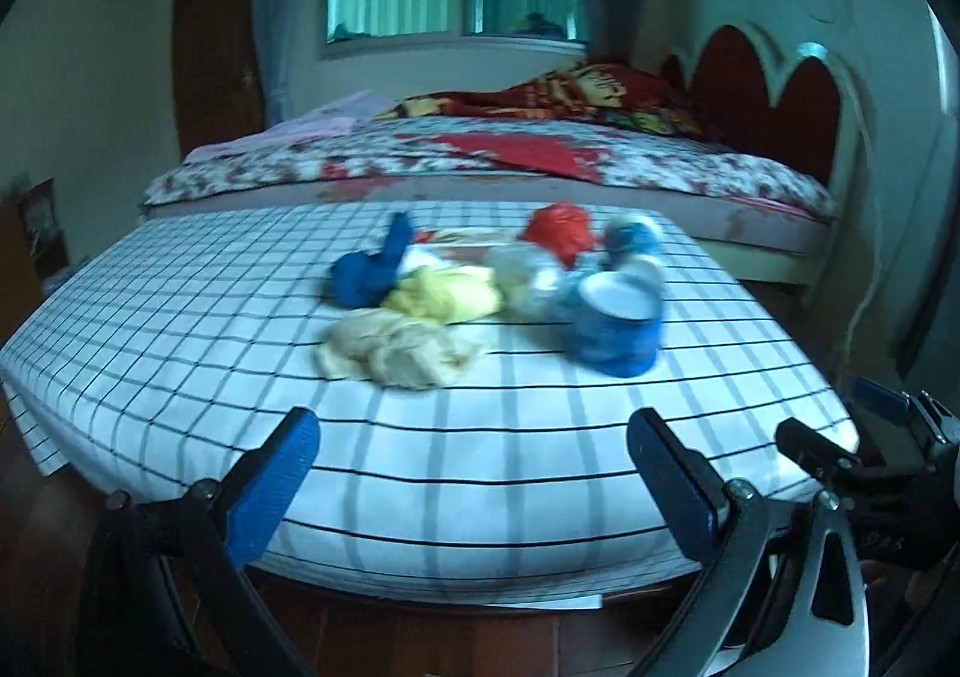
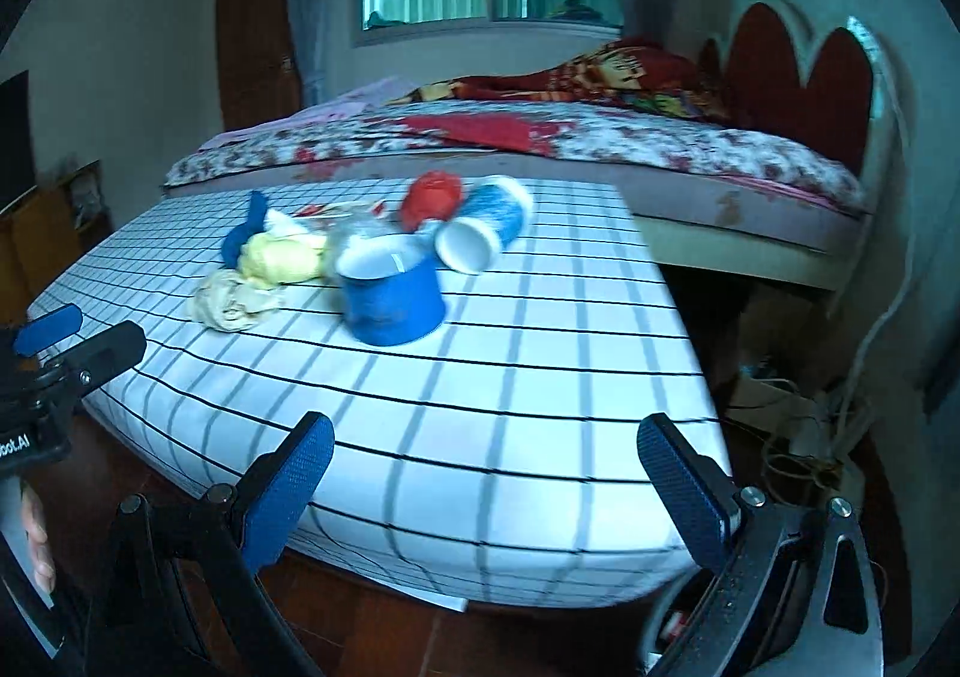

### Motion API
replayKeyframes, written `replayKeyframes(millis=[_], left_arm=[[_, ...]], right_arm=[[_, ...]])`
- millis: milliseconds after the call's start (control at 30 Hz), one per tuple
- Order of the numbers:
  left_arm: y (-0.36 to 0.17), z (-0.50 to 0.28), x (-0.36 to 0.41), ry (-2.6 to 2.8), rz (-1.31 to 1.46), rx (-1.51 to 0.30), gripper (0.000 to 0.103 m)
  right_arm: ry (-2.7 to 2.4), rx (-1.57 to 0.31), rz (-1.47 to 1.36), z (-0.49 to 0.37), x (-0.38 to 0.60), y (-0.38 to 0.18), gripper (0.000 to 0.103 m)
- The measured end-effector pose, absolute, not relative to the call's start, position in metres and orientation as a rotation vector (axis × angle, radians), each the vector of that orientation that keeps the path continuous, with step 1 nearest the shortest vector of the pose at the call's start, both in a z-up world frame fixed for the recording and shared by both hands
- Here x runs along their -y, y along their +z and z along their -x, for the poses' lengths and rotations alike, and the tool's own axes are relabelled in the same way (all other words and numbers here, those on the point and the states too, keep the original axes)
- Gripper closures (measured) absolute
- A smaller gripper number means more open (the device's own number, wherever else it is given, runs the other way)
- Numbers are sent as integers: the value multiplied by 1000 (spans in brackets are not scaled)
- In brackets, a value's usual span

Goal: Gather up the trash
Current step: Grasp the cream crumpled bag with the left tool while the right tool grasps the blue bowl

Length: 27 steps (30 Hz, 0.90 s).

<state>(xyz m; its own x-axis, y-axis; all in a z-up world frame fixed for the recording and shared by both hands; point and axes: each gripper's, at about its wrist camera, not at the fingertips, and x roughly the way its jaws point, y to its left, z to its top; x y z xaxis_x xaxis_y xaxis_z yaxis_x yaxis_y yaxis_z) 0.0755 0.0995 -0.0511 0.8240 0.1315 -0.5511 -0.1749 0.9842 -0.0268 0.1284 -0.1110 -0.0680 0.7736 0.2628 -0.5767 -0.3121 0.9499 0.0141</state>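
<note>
Trash lay heaped toward the far middle of the surface (image 2: 540, 377), a table under a white cloth with a dark grid, standing in front of a bed (image 2: 600, 143). Both tools hung short of the near edge: the left hand-held gripper (image 1: 474, 488) and the right hand-held gripper (image 2: 486, 491) each had its blue-padded fingers spread wide, with nothing between them. Nearest the right tool stood an upright blue paper cup (image 2: 393, 296), mouth up, and just behind it a second blue cup (image 2: 483, 227) lay on its side with its white inside facing the camera. These looked light and thin-walled, so a hard squeeze would probably crush them; pinching the rim wall of the upright one, one finger inside and one outside, seemed the safest hold, while the tipped one might roll if nudged. A crumpled red wad (image 2: 432, 197) sat behind the cups, touching or nearly touching them. To the left lay a cream crumpled wad (image 2: 234, 302), a yellow one (image 2: 279, 260) and a blue one (image 2: 243, 236), packed close together; all appeared soft, almost weightless and easy to compress, so closing on the bulk of any one should have held it, though a neighbour could be dragged along. Something clear, perhaps plastic film, lay blurred among them and could not be made out.
</note>
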Motion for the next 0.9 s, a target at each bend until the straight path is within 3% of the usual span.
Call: replayKeyframes(millis=[167,533,733,900], left_arm=[[-63,-94,-143,196,139,-627,1],[-85,-171,-148,191,100,-707,2],[-99,-202,-155,201,115,-758,2],[-107,-217,-159,215,105,-799,9]], right_arm=[[315,-665,157,-157,74,-69,1],[355,-745,161,-238,31,-84,2],[353,-786,169,-266,19,-90,8],[369,-818,148,-277,19,-97,22]])
